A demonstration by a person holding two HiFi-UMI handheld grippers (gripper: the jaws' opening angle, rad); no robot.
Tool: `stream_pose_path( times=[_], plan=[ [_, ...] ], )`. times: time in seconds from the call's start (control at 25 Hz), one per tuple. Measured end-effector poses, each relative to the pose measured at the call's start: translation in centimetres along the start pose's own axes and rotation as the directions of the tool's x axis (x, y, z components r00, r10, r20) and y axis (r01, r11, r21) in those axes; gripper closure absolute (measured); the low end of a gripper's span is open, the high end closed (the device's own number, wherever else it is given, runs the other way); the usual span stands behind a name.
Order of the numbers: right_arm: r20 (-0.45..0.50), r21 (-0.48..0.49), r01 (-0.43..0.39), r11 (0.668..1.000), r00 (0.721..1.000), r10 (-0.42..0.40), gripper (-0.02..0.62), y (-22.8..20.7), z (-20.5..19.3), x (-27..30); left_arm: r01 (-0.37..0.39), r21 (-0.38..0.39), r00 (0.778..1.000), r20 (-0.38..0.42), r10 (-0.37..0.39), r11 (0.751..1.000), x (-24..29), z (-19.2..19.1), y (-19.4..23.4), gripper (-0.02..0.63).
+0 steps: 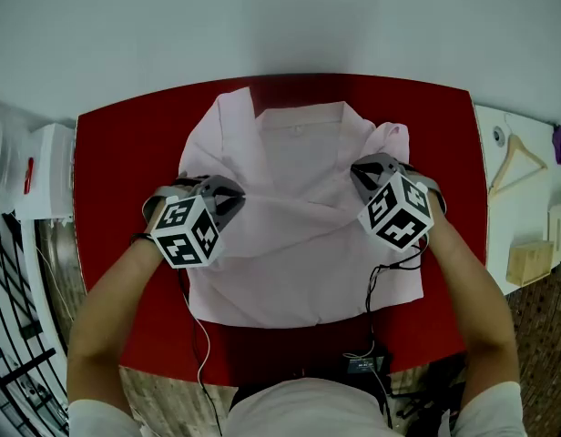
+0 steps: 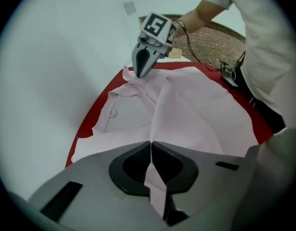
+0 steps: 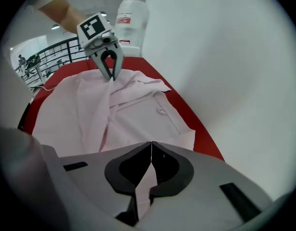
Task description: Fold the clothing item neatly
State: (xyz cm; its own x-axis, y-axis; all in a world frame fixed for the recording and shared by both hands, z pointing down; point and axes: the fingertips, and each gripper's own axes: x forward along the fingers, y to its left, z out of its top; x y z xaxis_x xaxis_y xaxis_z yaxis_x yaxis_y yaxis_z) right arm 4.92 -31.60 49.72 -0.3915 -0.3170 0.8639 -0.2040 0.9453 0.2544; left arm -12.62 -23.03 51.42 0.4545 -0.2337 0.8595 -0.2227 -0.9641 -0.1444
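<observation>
A pale pink shirt [image 1: 299, 244] lies spread on a red table [image 1: 117, 171], collar toward the far edge. My left gripper [image 1: 237, 197] is shut on a fold of the shirt's left side; in the left gripper view the fabric [image 2: 155, 186] is pinched between its closed jaws [image 2: 151, 143]. My right gripper [image 1: 358, 169] is shut on the shirt's right side near the bunched sleeve [image 1: 390, 139]; in the right gripper view pink cloth [image 3: 143, 182] runs through its closed jaws [image 3: 151, 143]. Each gripper shows in the other's view: the right gripper [image 2: 141, 73] and the left gripper [image 3: 111, 75].
A white shelf unit [image 1: 44, 171] with a plastic jar [image 3: 131, 16] stands left of the table. On a white surface to the right lie a wooden hanger [image 1: 517, 167] and a wooden block [image 1: 528, 262]. Cables [image 1: 381, 280] trail to a black box [image 1: 362, 364] at the near edge.
</observation>
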Motion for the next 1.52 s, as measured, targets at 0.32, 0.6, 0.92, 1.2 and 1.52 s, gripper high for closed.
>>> stream_pose_path(
  times=[0.32, 0.6, 0.92, 1.2, 1.52],
  plan=[
    [0.091, -0.102, -0.039, 0.994, 0.995, 0.049, 0.56, 0.9, -1.4, -2.5, 0.012, 0.094, 1.0, 0.0, -0.012, 0.995, -1.3, -0.6, -5.2, 0.594],
    [0.002, -0.311, -0.116, 0.943, 0.992, 0.122, 0.391, 5.6, -5.9, -5.0, 0.025, 0.096, 0.999, -0.031, -0.022, 0.995, -0.9, -1.7, -6.7, 0.593],
    [-0.075, -0.297, -0.155, 0.942, 0.987, 0.139, 0.398, 7.8, -6.1, -2.4, 0.004, 0.046, 1.0, -0.029, -0.003, 0.999, -1.0, -2.0, -6.0, 0.593],
    [-0.002, -0.175, -0.07, 0.982, 0.997, 0.071, 0.567, 1.9, -2.2, -3.4, -0.066, -0.098, 0.997, 0.038, 0.07, 0.993, -2.6, -1.8, -3.2, 0.593],
    [0.104, 0.023, 0.072, 0.997, 0.992, -0.074, 0.572, -6.2, 2.6, 0.2, -0.178, -0.305, 0.976, 0.063, 0.207, 0.936, -3.8, -3.4, 2.0, 0.594]
  ],
)
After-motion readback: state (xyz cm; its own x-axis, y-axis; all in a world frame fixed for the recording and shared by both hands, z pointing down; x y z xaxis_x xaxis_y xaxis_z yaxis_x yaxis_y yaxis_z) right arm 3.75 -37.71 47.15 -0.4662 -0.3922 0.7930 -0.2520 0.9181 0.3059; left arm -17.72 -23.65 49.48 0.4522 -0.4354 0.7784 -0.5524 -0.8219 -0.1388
